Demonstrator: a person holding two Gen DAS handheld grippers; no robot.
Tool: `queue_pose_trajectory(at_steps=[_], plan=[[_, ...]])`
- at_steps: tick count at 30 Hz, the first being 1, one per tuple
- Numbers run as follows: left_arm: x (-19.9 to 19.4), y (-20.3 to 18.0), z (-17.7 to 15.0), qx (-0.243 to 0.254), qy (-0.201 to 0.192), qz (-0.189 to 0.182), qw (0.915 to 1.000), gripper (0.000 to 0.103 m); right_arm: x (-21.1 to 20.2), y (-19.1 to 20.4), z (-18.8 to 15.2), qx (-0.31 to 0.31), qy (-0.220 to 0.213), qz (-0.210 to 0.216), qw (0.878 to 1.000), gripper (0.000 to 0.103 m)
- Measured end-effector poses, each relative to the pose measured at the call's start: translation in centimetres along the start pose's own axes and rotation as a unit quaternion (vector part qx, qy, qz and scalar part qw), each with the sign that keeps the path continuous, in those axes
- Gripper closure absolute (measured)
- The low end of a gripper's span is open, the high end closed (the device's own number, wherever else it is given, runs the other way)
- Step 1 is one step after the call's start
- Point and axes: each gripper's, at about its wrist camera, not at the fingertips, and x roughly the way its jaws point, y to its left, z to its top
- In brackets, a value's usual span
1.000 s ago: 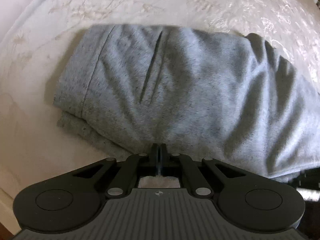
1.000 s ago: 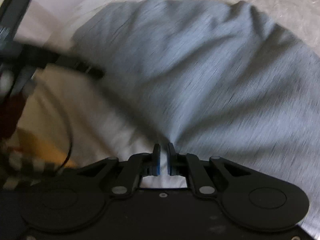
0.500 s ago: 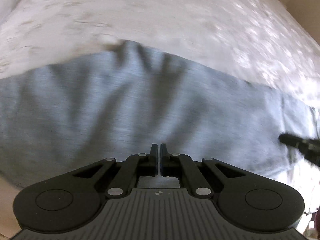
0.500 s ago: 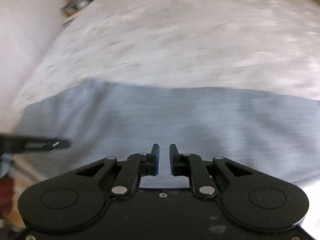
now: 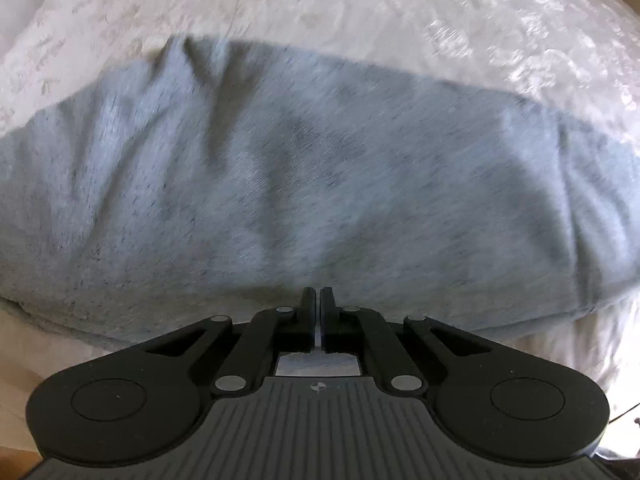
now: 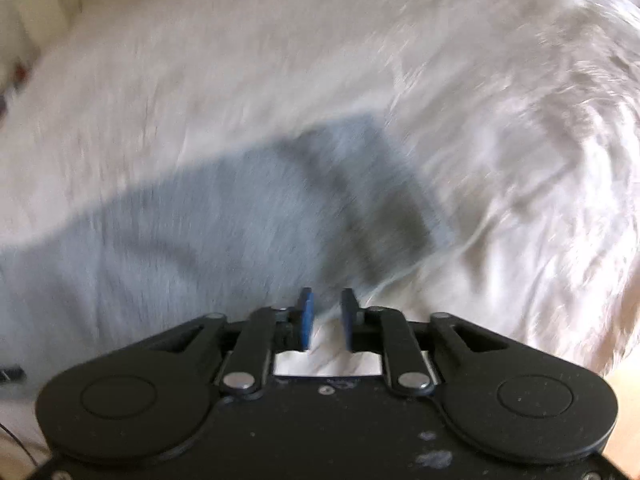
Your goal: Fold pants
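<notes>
Open bedspread beyond the pants

The grey pants (image 5: 304, 184) lay directly ahead of both grippers; bare white bedspread (image 6: 500, 160) spread beyond and rightward.

The right view is all smeared with blur. The pants (image 5: 304, 184) run off both side edges in the left view, blurry against the bedspread (image 5: 360, 8).

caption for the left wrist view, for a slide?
Left gripper, jaws nearly closed, at the near edge of grey pants on a white bedspread.

This looks like a bedroom in a home. A big bed with a white flowery bedspread (image 5: 360, 8) fills the view toward 12 o'clock.
</notes>
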Motion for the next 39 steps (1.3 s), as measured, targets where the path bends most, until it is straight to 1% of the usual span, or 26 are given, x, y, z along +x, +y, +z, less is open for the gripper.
queue_pose_trajectory(at_steps=[1, 2, 3, 4, 7, 8, 12, 14, 16, 19, 22, 25, 26, 28, 29, 30, 31, 33, 35, 37, 38, 39], plan=[[-0.2, -0.7, 0.1, 0.001, -0.004, 0.0, 1.0, 0.1, -0.2, -0.7, 1.0, 0.004, -0.013, 0.002, 1.0, 0.056], [-0.5, -1.7, 0.2, 0.001, -0.007, -0.002, 1.0, 0.1, -0.4, -1.6, 1.7, 0.003, -0.02, 0.002, 1.0, 0.049], [-0.5, -2.6, 0.3, 0.001, -0.009, -0.005, 1.0, 0.1, 0.1, -1.8, 3.0, -0.002, -0.021, 0.002, 1.0, 0.049], [-0.6, -3.6, 0.3, 0.003, -0.009, -0.008, 0.9999, 0.1, 0.6, -2.5, 3.6, -0.01, -0.014, 0.003, 1.0, 0.049], [-1.0, -6.6, 0.5, 0.02, -0.009, -0.017, 0.9996, 0.1, 2.6, -4.0, 4.6, -0.033, 0.013, 0.006, 0.999, 0.049], [-1.0, -7.4, 0.5, 0.027, -0.01, -0.018, 0.9994, 0.1, 2.8, -4.2, 4.7, -0.04, 0.015, 0.006, 0.999, 0.049], [-1.7, -10.2, 0.1, 0.047, -0.012, -0.02, 0.9986, 0.1, 1.8, -4.3, 4.4, -0.05, 0.005, 0.015, 0.999, 0.056], [-1.7, -10.9, -0.1, 0.049, -0.01, -0.021, 0.9985, 0.1, 0.9, -4.7, 4.0, -0.035, 0.015, 0.031, 0.999, 0.067], [-1.5, -11.4, 0.0, 0.05, -0.009, -0.021, 0.9985, 0.1, 1.2, -5.0, 3.4, -0.017, 0.037, 0.048, 0.998, 0.068], [-1.5, -11.8, 0.0, 0.051, -0.008, -0.02, 0.9985, 0.1, 1.9, -5.0, 2.5, -0.004, 0.054, 0.05, 0.997, 0.068], [-2.1, -11.8, -0.1, 0.053, -0.01, -0.019, 0.9984, 0.1, 2.5, -5.3, 2.4, 0.028, 0.06, 0.058, 0.996, 0.068], [-2.2, -12.1, -0.2, 0.054, -0.011, -0.02, 0.9983, 0.1, 2.6, -5.8, 2.5, 0.066, 0.053, 0.065, 0.994, 0.069], [-2.2, -12.1, -0.2, 0.054, -0.011, -0.02, 0.9983, 0.1, 2.5, -5.9, 2.5, 0.077, 0.05, 0.064, 0.994, 0.076], [-2.2, -12.1, -0.3, 0.056, -0.01, -0.02, 0.9982, 0.1, 2.2, -6.1, 2.6, 0.089, 0.048, 0.063, 0.993, 0.08], [-2.2, -12.1, -0.4, 0.057, -0.01, -0.02, 0.9982, 0.1, 2.1, -6.1, 2.7, 0.09, 0.045, 0.063, 0.993, 0.087], [-2.2, -12.1, -0.4, 0.056, -0.009, -0.02, 0.9982, 0.1, 1.9, -6.0, 2.6, 0.088, 0.043, 0.061, 0.993, 0.09], [-2.3, -12.1, -0.4, 0.055, -0.009, -0.02, 0.9983, 0.1, 1.8, -5.9, 2.6, 0.084, 0.04, 0.061, 0.994, 0.096], [-2.2, -12.1, -0.4, 0.053, -0.008, -0.021, 0.9983, 0.1, 1.4, -5.5, 2.7, 0.07, 0.032, 0.057, 0.995, 0.097], [-2.2, -12.2, -0.4, 0.054, -0.008, -0.022, 0.9983, 0.1, 0.7, -4.2, 2.8, 0.016, 0.021, 0.041, 0.999, 0.098], [-2.3, -12.2, -0.4, 0.056, -0.01, -0.023, 0.9981, 0.1, -0.1, -3.1, 2.9, -0.036, -0.002, 0.016, 0.999, 0.099], [-2.3, -12.3, -0.4, 0.056, -0.012, -0.024, 0.9981, 0.1, 0.0, -3.2, 3.0, -0.037, -0.003, 0.009, 0.999, 0.099], [-2.3, -12.3, -0.4, 0.056, -0.012, -0.025, 0.998, 0.1, 0.5, -3.4, 3.1, -0.029, 0.007, 0.008, 1.0, 0.099]])
